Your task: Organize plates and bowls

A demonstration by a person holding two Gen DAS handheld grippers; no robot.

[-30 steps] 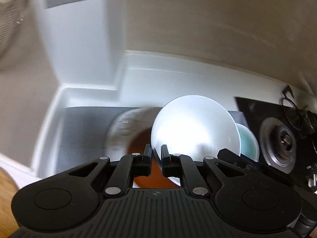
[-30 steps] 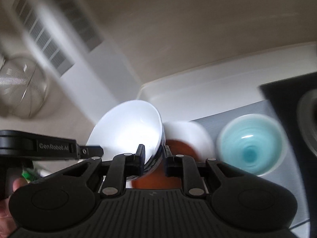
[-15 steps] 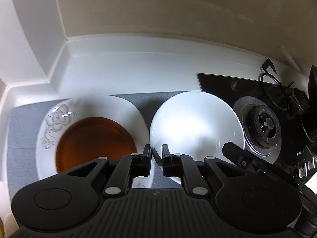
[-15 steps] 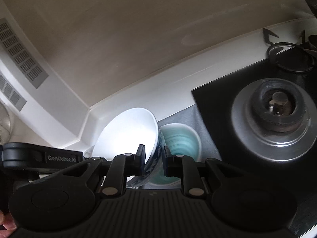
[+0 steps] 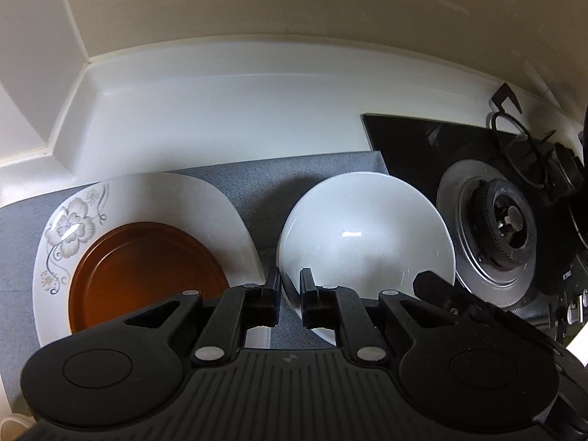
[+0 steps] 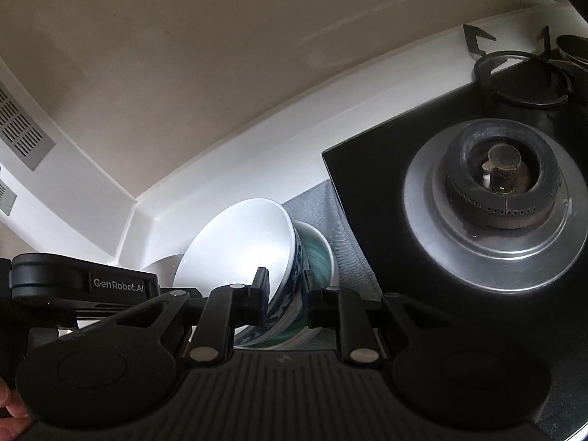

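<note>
Brown plate (image 5: 147, 268) in floral plate (image 5: 220, 213); white bowl (image 6: 239, 250) over teal bowl (image 6: 319, 257).

Bare white bench (image 5: 220, 110) lies open at 12 o'clock, behind the grey mat (image 5: 312, 169). Flowered plate (image 5: 154, 198) blocks 9 o'clock; stove burner (image 5: 507, 220) blocks 3 o'clock. A narrow mat strip separates plate from white bowl (image 5: 367, 228).

This is a home kitchen. A black glass gas hob (image 6: 386, 198) is set into the white table (image 5: 235, 110), with a burner (image 6: 503, 180) in a steel ring and a loose pan support (image 6: 522, 77) at the back. Crockery stands on a grey mat (image 5: 316, 169) beside it: a flowered white plate (image 5: 205, 202), bowls (image 5: 367, 235). A beige wall (image 6: 220, 55) rises behind.
</note>
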